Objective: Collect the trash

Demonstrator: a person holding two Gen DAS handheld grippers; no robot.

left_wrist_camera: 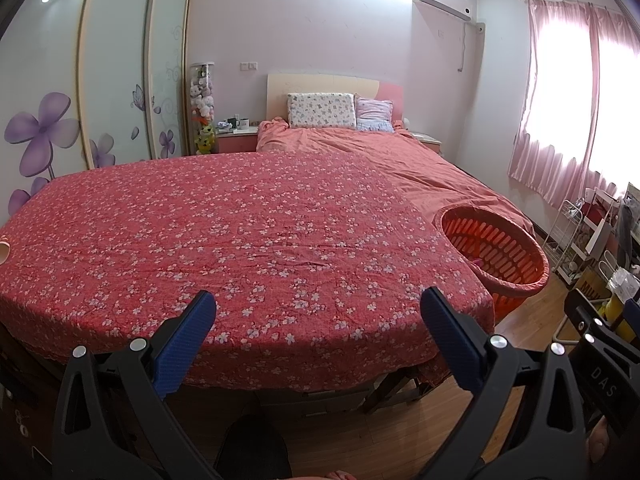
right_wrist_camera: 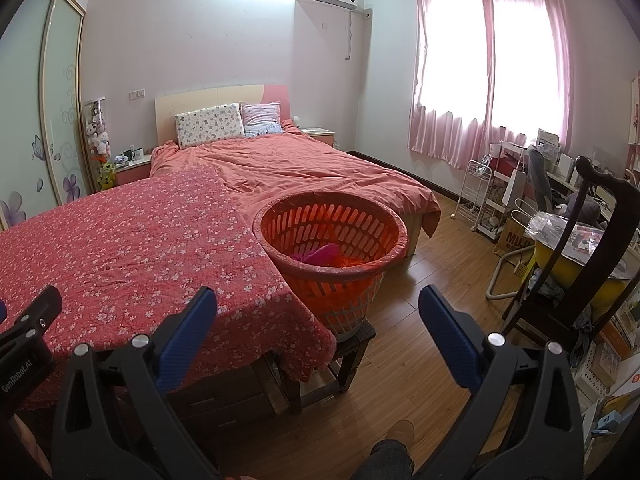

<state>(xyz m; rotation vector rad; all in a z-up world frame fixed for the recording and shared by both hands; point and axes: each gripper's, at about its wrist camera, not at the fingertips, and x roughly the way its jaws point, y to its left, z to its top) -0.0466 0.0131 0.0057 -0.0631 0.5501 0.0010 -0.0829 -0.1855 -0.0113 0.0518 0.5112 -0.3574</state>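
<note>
Left wrist view: floral red cloth (left_wrist_camera: 240, 232) fills centre, bare of trash; orange basket (left_wrist_camera: 496, 252) at 3 o'clock off its corner, something pink (right_wrist_camera: 316, 255) inside; pale object (left_wrist_camera: 3, 250) at 9 o'clock edge, unclear; left gripper (left_wrist_camera: 316, 316) and right gripper (right_wrist_camera: 318, 312) both spread wide, holding nothing; collecting looks near done; next move likely needs checking that object.

The left gripper (left_wrist_camera: 316, 312), black with blue pads, hangs with jaws spread wide and empty over the near edge of a desk covered by a red cloth with small white flowers (left_wrist_camera: 248, 232). An orange slotted plastic basket (left_wrist_camera: 496, 256) stands at the cloth's right edge. Beyond lies a bed with a salmon quilt (left_wrist_camera: 360, 148).
</note>
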